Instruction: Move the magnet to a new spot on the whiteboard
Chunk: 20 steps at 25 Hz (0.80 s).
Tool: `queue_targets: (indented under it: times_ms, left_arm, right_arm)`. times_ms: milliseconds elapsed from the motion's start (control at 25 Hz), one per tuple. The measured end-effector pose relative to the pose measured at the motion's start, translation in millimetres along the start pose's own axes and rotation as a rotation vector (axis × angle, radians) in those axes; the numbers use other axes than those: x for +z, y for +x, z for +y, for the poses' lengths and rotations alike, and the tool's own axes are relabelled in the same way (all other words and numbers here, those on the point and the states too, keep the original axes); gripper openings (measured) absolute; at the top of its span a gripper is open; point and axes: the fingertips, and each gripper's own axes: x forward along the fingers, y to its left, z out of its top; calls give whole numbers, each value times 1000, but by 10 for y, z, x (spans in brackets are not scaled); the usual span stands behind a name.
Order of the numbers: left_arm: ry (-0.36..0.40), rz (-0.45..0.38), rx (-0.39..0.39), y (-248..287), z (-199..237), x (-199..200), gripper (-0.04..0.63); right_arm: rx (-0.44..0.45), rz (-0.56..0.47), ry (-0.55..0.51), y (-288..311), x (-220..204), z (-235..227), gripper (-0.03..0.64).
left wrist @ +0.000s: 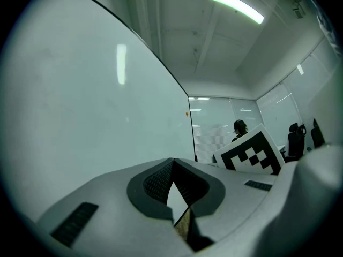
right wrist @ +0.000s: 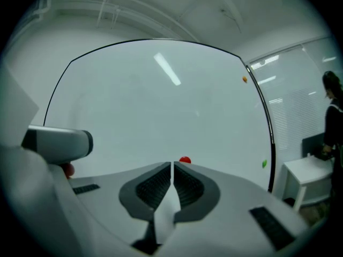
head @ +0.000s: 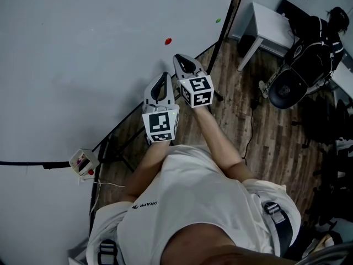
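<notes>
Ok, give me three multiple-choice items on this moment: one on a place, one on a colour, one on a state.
1. Where is the red magnet?
A. On the whiteboard, just beyond the right gripper tips
B. Between that gripper's jaws
C. On the floor

2. What colour is the magnet low by the board's right frame?
A. Blue
B. Green
C. Black

3. How are the right gripper's jaws?
A. Wide open
B. Shut on the magnet
C. Shut, empty

Answers:
1. A: the right gripper view shows it on the board past the tips.
2. B: the green magnet sits beside the frame.
3. C: the pads meet with nothing between them.
</notes>
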Motion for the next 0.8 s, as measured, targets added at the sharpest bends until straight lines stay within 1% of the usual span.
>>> queue_targets:
  times_ms: [360, 560, 640, 800]
  left_arm:
    - [-8, -6, 3, -31, -52, 30, 3]
    - [-8, 6, 6, -54, -46, -8, 3]
    - [-7, 5, 7, -55, -53, -5, 3]
    - [-6, 6, 7, -37, -70, -6, 2]
  right_arm:
    - [-8, 14, 10, 54, -37, -78, 14]
    - [-25, 29, 14, 108, -106, -166, 15]
    - [-23, 34, 18, 125, -121, -185, 32]
    - [-14, 31, 17, 165, -117, -202, 37]
